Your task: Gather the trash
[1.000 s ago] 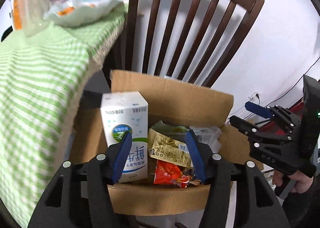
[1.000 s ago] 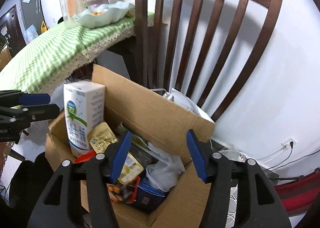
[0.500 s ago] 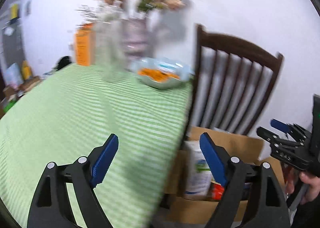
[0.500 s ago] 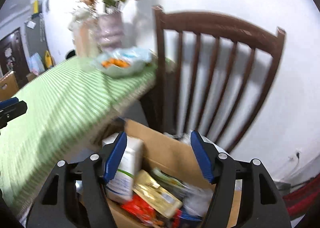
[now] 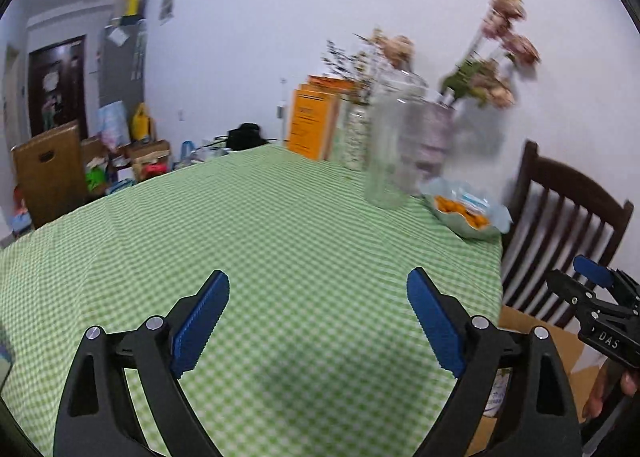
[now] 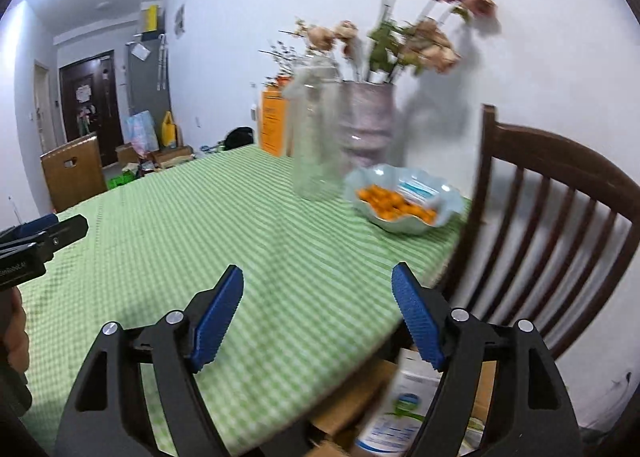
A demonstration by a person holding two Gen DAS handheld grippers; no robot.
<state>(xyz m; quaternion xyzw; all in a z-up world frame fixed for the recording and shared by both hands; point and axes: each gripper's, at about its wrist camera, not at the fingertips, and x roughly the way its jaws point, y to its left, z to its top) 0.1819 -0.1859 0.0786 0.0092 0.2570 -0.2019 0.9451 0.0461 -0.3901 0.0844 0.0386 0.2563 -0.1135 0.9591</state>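
- We see the green checked tablecloth [image 5: 280, 241] covering the tabletop, a wide bare stretch running from the near edge toward the far end.
- Our left gripper [image 5: 318, 321] hovers over that bare cloth; its jaws have just been opening, they stand wide apart and nothing is between them.
- Our right gripper [image 6: 318, 317] hangs over the tabletop's right edge; its jaws have just been opening too, spread wide, holding nothing.
- A dark wooden chair [image 6: 560, 225] stands against the right edge of the table, its slatted back rising above the cloth.
- The cardboard box [image 6: 348, 401] of trash sits below the right edge of the table, in front of the chair; a white milk carton [image 6: 404, 413] stands in it, partly hidden behind the right gripper's finger.
- Along the far right edge of the tabletop stand a vase of pink flowers [image 6: 368, 121], a clear glass jar [image 6: 314, 137] and an orange box [image 5: 316, 121], close together.
- A pale blue bowl [image 6: 404, 197] with orange snacks sits at the far right corner, just beside the chair back.
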